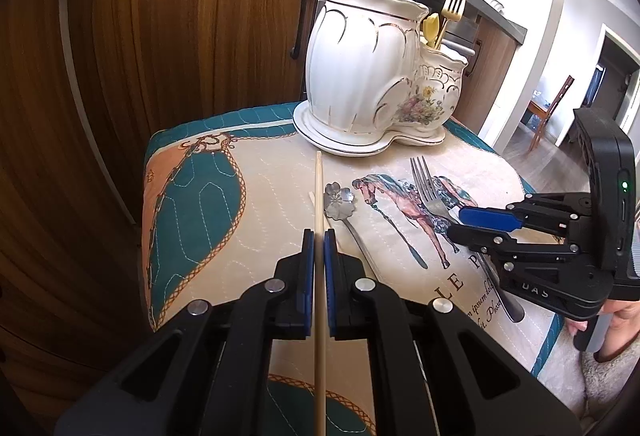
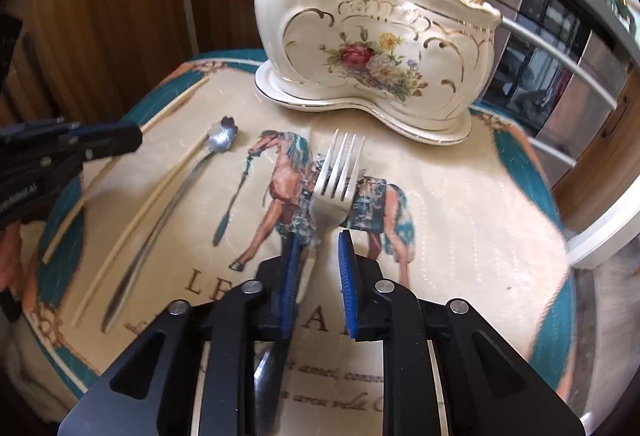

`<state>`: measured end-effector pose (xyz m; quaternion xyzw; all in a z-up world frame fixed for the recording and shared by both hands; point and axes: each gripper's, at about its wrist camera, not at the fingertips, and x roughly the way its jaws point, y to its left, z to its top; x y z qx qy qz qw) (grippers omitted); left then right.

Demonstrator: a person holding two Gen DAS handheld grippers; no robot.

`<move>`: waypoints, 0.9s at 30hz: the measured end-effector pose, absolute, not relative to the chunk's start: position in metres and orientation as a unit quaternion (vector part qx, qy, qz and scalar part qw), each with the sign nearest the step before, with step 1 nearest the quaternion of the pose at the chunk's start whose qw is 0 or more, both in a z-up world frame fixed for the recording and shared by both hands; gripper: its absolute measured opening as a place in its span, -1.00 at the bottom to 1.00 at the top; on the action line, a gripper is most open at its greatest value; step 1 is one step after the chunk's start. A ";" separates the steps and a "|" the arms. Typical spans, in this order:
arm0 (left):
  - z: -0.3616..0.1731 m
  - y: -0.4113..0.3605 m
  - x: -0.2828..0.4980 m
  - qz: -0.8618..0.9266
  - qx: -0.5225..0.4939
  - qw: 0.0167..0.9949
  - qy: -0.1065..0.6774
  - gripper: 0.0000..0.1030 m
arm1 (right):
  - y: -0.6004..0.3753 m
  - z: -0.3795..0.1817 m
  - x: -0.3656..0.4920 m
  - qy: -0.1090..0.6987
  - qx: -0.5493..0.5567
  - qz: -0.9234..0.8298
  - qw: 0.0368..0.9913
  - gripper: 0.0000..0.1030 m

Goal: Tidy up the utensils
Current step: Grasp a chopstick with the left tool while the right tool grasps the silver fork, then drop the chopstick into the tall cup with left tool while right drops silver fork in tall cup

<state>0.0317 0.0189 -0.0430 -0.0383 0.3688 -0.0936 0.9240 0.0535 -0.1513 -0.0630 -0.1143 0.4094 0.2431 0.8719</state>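
Horse-print cloth [image 2: 460, 195] covers the table. Left gripper [image 1: 319, 240] pinches a wooden chopstick [image 1: 318, 195] near the cloth's left edge. Right gripper [image 2: 320, 240] is spread around the silver fork [image 2: 336, 179], below the white holder [image 2: 380, 47].

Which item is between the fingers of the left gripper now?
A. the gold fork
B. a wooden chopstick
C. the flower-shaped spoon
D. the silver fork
B. In the left wrist view the left gripper has its blue pads closed against a wooden chopstick, while the silver fork lies at the right gripper and the flower-shaped spoon rests on the cloth.
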 end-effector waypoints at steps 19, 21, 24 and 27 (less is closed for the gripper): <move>-0.023 0.031 0.025 -0.107 -0.066 0.936 0.330 -0.91 | -0.187 -0.019 0.021 0.293 -0.038 0.299 0.908 -0.89; -0.012 0.036 0.023 -0.109 -0.075 0.942 0.309 -0.91 | -0.192 -0.009 0.015 0.259 -0.033 0.298 0.918 -0.89; 0.004 0.040 0.022 -0.106 -0.075 0.950 0.284 -0.91 | -0.198 0.006 0.010 0.208 -0.023 0.289 0.934 -0.89; 0.017 0.042 0.023 -0.104 -0.074 0.956 0.265 -0.91 | -0.201 0.018 0.011 0.174 -0.020 0.278 0.944 -0.89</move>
